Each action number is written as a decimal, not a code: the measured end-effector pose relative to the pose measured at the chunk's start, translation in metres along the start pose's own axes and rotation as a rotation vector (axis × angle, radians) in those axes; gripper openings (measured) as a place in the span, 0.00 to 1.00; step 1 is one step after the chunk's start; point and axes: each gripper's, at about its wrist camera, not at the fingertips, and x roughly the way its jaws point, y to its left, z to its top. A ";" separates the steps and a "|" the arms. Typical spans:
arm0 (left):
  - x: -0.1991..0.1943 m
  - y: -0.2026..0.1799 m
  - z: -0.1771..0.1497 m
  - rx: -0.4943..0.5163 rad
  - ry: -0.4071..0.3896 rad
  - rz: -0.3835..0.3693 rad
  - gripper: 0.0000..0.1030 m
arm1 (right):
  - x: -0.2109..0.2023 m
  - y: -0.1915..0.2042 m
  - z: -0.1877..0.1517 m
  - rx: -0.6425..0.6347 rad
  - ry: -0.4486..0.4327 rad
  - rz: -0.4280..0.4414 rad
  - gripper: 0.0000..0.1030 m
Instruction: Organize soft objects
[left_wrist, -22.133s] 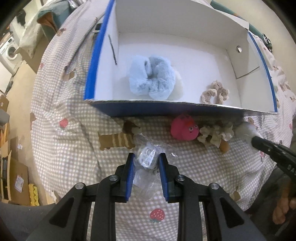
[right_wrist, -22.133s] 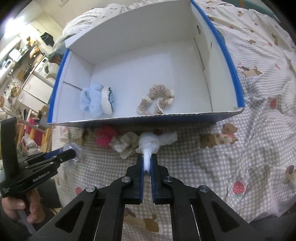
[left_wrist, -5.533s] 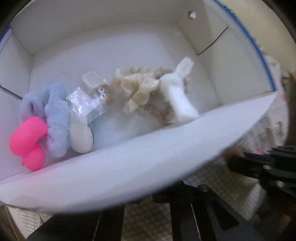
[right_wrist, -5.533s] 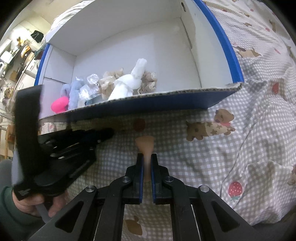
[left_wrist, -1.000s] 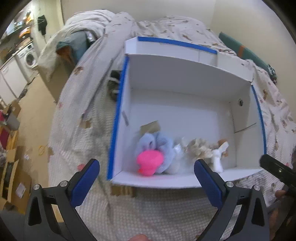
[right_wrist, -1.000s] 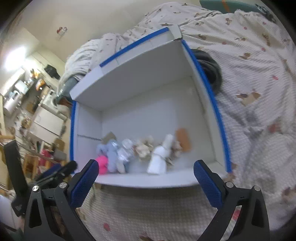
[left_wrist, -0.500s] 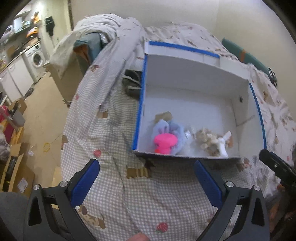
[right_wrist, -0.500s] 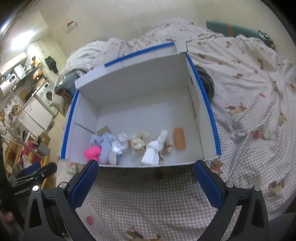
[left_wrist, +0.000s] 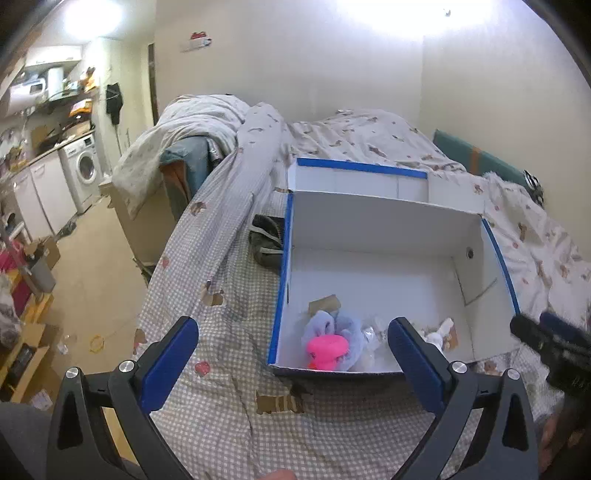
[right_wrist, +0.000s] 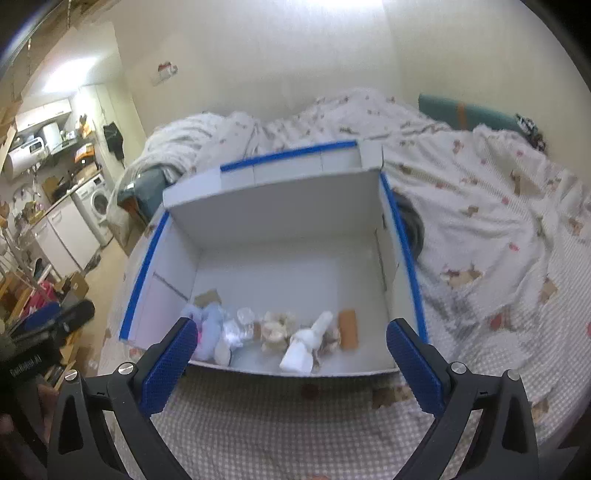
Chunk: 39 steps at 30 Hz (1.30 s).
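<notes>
Both the left gripper (left_wrist: 291, 354) and right gripper (right_wrist: 288, 354), wide open and empty, have withdrawn toward 6 o'clock from the filled box (right_wrist: 402, 254), indicating completion.

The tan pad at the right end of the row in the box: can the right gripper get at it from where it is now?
Probably yes. The right gripper is open and empty, the box has no lid, and the tan pad lies uncovered beside the white bunny, behind the low front wall.
</notes>
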 end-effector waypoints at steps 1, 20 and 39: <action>0.000 -0.002 0.000 0.004 0.008 -0.015 0.99 | -0.002 0.001 0.001 -0.005 -0.016 -0.006 1.00; 0.005 -0.008 -0.006 0.018 0.054 -0.034 0.99 | -0.006 0.007 0.001 -0.051 -0.053 -0.030 1.00; 0.007 -0.008 -0.008 0.015 0.059 -0.034 0.99 | -0.003 0.009 0.001 -0.056 -0.046 -0.029 1.00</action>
